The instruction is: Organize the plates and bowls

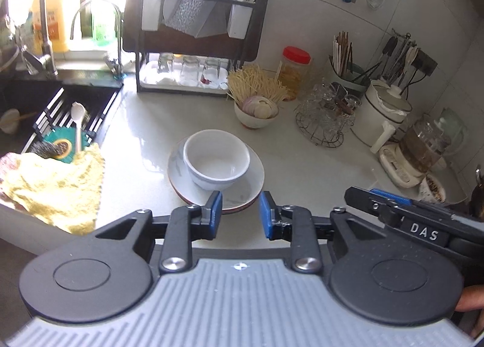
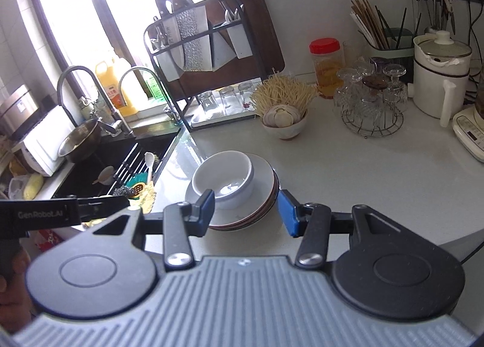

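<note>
White bowl [image 1: 216, 159] sat on stacked plates [image 1: 242, 192] on the counter [image 1: 302, 171]. Both tongs, left [image 1: 240, 211] and right [image 2: 246, 211], hung open near the stack, holding nothing.

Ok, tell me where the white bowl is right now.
The white bowl sits on the stacked plates mid-counter, just ahead of both open grippers, right of the sink and in front of the garlic bowl.

Left wrist view: looks forward and down over the counter [image 1: 302, 165], close to the plates [image 1: 242, 192] at frame centre, sink [image 1: 60, 105] at left. Right wrist view: similar height, set further right, same plates [image 2: 260, 177] central. Both share the rack [image 1: 196, 29] in the upper frame.
</note>
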